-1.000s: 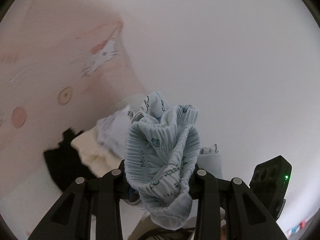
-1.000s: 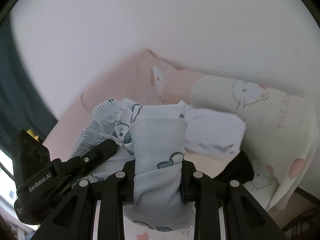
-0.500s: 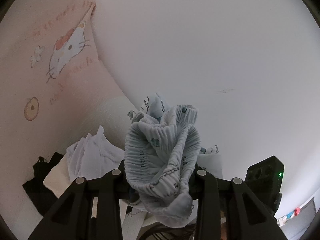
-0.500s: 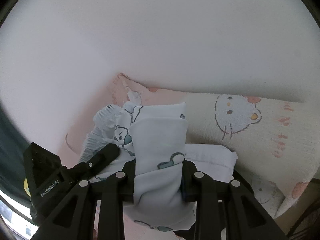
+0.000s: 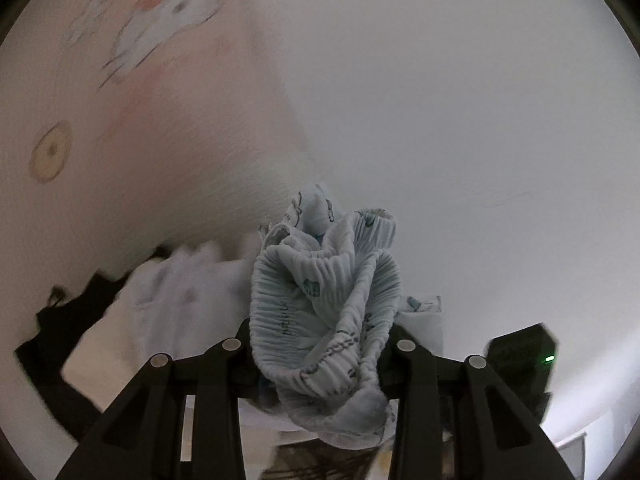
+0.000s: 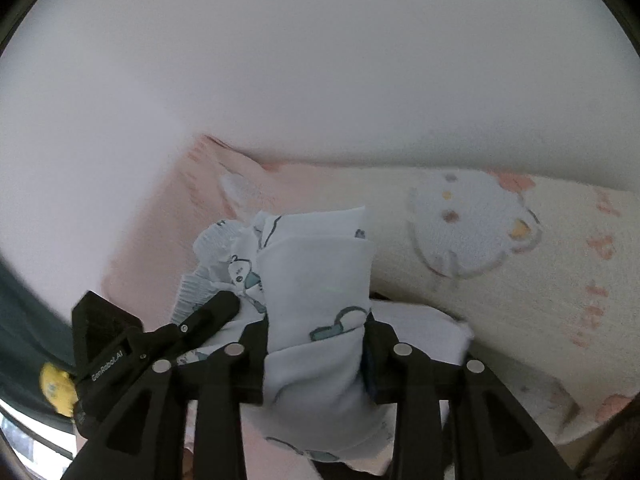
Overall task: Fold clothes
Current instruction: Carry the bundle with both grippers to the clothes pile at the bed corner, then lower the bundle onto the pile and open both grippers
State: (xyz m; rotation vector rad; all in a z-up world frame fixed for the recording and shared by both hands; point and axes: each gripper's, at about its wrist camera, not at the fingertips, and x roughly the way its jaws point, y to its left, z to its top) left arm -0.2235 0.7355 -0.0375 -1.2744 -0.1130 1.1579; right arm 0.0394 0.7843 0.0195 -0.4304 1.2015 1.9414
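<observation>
Pink cartoon blanket (image 5: 168, 128) is spread behind; the pale blue printed garment (image 5: 324, 304) is pinched bunched by left claw (image 5: 320, 340) and right claw (image 6: 316, 340), so folding's barely started.

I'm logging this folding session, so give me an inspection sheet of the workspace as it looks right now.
Surface: pink and cream cartoon-cat blanket, blurred.
Job's things: light blue printed garment, bunched, ribbed edge in the left grip, smoother part in the right.
Clutter: white clothes and a dark garment on the blanket.
Grippers: left gripper and right gripper both shut on the garment, lifted together.
Cables: nothing seen.
Surroundings: plain white wall; dark curtain at left edge of right view.
</observation>
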